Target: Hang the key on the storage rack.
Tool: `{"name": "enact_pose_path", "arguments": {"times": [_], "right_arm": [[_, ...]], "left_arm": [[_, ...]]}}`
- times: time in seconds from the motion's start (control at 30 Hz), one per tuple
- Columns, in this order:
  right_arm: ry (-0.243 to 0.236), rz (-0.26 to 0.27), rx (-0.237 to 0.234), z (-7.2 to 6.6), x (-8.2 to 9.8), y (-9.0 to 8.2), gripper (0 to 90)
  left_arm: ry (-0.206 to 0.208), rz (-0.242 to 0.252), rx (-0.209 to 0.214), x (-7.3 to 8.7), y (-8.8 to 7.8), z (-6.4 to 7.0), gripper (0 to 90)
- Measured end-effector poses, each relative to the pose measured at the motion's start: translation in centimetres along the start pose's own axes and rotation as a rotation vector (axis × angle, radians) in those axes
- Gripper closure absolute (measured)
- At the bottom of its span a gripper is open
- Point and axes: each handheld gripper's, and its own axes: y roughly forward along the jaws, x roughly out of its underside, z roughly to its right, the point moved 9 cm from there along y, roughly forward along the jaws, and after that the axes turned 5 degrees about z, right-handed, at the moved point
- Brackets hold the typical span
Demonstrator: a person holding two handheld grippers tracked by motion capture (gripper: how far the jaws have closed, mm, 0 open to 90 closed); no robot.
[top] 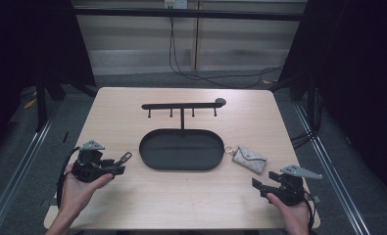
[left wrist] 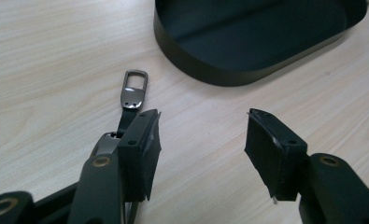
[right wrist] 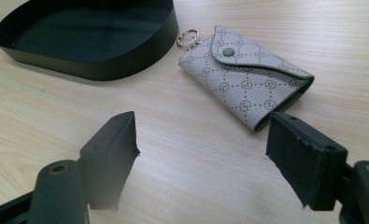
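Note:
A dark metal key clip (left wrist: 134,91) with a short strap lies on the wooden table, its strap end passing behind the outer side of one jaw of my left gripper (left wrist: 203,116). That gripper is open with nothing between its pads. From above, the left gripper (top: 117,169) sits left of the black oval tray (top: 181,166), with the key clip (top: 125,157) just beyond its tips. A grey patterned key pouch (right wrist: 247,79) with a snap flap and a gold ring (right wrist: 188,37) lies flat ahead of my right gripper (right wrist: 202,119), which is open and apart from it.
The black oval tray (left wrist: 210,74) stands mid-table on a stand whose post carries a bar with several hooks (top: 181,105). The pouch (top: 250,159) rests by the tray's right end, and the right gripper (top: 257,185) is close to the table's front edge.

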Motion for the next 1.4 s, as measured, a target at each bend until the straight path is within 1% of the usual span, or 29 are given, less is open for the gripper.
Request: {"name": "enact_pose_path", "arguments": {"times": [0.03, 0.13, 0.23, 0.33, 0.37, 0.43, 0.5, 0.53, 0.57, 0.6, 0.63, 0.67, 0.7, 0.73, 0.83, 0.87, 0.9, 0.93, 0.97, 1.07, 1.1, 1.13, 1.17, 1.2, 1.23, 1.27, 1.33, 1.37, 1.4], "right_arm": [[0.003, 0.004, -0.001, 0.0, 0.0, 0.0, 24.1], [0.014, 0.005, 0.001, 0.1, -0.1, 0.0, 22.2], [0.017, 0.004, -0.003, 0.1, -0.1, 0.0, 21.6], [0.014, 0.002, -0.006, 0.0, 0.0, 0.0, 20.9], [0.015, 0.001, -0.007, 0.0, 0.0, 0.0, 20.7], [0.015, 0.001, -0.006, 0.0, 0.0, 0.0, 20.4], [0.015, 0.001, -0.007, 0.0, 0.0, 0.0, 20.3], [0.014, 0.001, -0.008, 0.0, 0.0, 0.0, 20.3], [0.014, 0.001, -0.008, 0.0, 0.0, 0.0, 20.3], [0.013, 0.001, -0.008, 0.0, 0.0, 0.0, 20.3], [0.013, 0.001, -0.008, 0.0, 0.0, 0.0, 20.2], [0.013, 0.001, -0.008, 0.0, 0.0, 0.0, 20.2], [0.013, 0.001, -0.008, 0.0, 0.0, 0.0, 20.2], [0.014, 0.002, -0.005, 0.0, 0.0, 0.0, 20.3], [0.013, 0.007, -0.007, 0.0, -0.1, -0.1, 20.3], [0.013, 0.009, -0.007, 0.0, -0.1, -0.1, 20.3], [0.013, 0.008, -0.008, 0.0, -0.1, -0.1, 20.2], [0.014, 0.006, -0.006, 0.0, -0.1, -0.1, 20.3], [0.014, 0.005, -0.007, 0.0, -0.1, 0.0, 20.3], [0.013, 0.004, -0.008, -0.1, -0.1, 0.0, 20.3], [0.013, 0.004, -0.009, -0.1, 0.0, 0.0, 20.2], [0.013, 0.003, -0.010, -0.1, 0.0, 0.0, 20.2], [0.012, 0.003, -0.010, -0.1, 0.0, 0.0, 20.2], [0.012, 0.000, -0.010, -0.1, 0.0, 0.0, 20.3], [0.009, -0.004, -0.008, 0.0, 0.1, 0.1, 20.3], [0.010, -0.009, -0.010, 0.0, 0.1, 0.1, 20.2], [0.011, -0.011, -0.013, -0.1, 0.1, 0.1, 20.1], [0.011, -0.011, -0.013, -0.1, 0.1, 0.1, 20.1], [0.011, -0.012, -0.014, -0.2, 0.1, 0.2, 20.0]], "left_arm": [[-0.003, -0.008, -0.001, -0.1, 0.0, -0.1, 45.0], [-0.011, -0.002, 0.001, -0.4, 0.1, -0.3, 45.5], [0.008, -0.030, -0.013, -0.9, 0.3, -1.0, 48.0], [-0.001, -0.024, -0.019, -1.4, 0.4, -1.3, 46.2], [0.008, -0.043, -0.034, -1.6, 0.5, -1.6, 45.7], [0.021, -0.050, -0.044, -1.9, 0.7, -1.8, 46.8], [0.013, -0.050, -0.036, -2.1, 0.8, -2.0, 47.7], [0.019, -0.061, -0.037, -2.1, 0.9, -2.2, 48.2], [0.025, -0.067, -0.052, -2.2, 1.1, -2.3, 48.3], [0.025, -0.067, -0.052, -2.2, 1.1, -2.3, 48.3], [0.020, -0.078, -0.040, -2.3, 1.2, -2.3, 48.8], [0.031, -0.105, -0.056, -2.3, 1.3, -2.5, 50.5], [0.031, -0.105, -0.056, -2.3, 1.3, -2.5, 51.7], [0.039, -0.125, -0.068, -2.4, 1.6, -2.7, 52.7], [0.047, -0.141, -0.070, -2.5, 1.8, -2.9, 56.1], [0.053, -0.155, -0.073, -2.6, 1.9, -3.1, 57.6], [0.059, -0.164, -0.074, -2.7, 2.0, -3.3, 59.2], [0.066, -0.168, -0.061, -2.7, 2.1, -3.2, 62.1], [0.061, -0.176, -0.052, -2.7, 2.2, -3.2, 64.8], [0.069, -0.194, -0.054, -2.5, 2.4, -3.5, 66.7], [0.065, -0.202, -0.058, -2.5, 2.6, -3.6, 66.9], [0.075, -0.215, -0.056, -2.4, 2.8, -3.9, 67.0], [0.068, -0.218, -0.055, -2.4, 2.9, -4.0, 66.9], [0.077, -0.224, -0.055, -2.5, 3.0, -4.1, 66.5], [0.077, -0.224, -0.055, -2.5, 3.0, -4.1, 65.2], [0.076, -0.250, -0.062, -2.5, 3.3, -4.3, 62.3], [0.085, -0.262, -0.057, -2.6, 3.3, -4.3, 61.1], [0.068, -0.264, -0.056, -2.7, 3.5, -4.2, 61.1], [0.066, -0.275, -0.053, -2.9, 3.6, -4.1, 59.4]]}}
